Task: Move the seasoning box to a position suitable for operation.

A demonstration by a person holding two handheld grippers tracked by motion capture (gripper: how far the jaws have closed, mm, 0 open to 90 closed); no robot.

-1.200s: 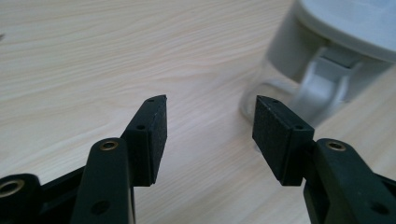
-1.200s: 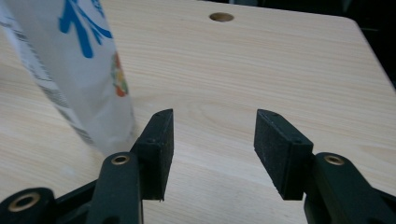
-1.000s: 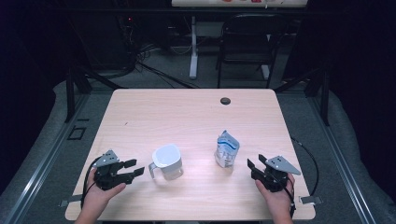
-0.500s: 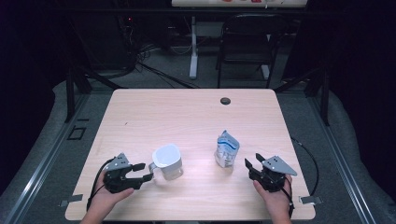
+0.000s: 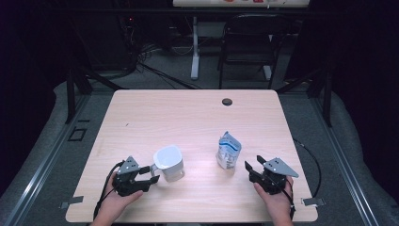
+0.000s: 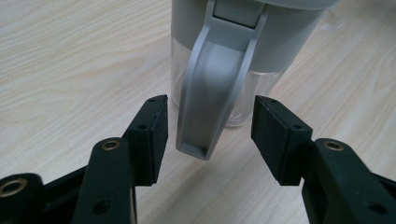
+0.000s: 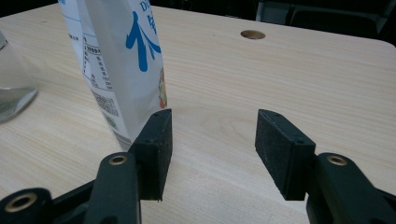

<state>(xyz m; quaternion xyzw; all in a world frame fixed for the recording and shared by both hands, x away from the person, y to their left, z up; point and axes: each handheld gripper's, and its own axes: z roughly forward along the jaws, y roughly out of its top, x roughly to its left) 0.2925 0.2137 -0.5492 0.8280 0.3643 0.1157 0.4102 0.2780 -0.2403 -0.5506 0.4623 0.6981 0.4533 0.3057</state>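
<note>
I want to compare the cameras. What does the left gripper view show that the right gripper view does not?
The left gripper view shows the jug's grey handle between open jaws of the left gripper, untouched. The right gripper view shows the blue-printed pouch standing beside the left jaw of the right gripper, plus a round hole. Both show the wooden table.

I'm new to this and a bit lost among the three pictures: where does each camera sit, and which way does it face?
High view: above the person's side, looking forward and down at the table; both hands and grippers show.
Left gripper view: rides the left gripper, facing the jug handle between its open jaws.
Right gripper view: rides the right gripper, facing the carton beside its open jaws.
Shared: the jug and carton also show from above.
</note>
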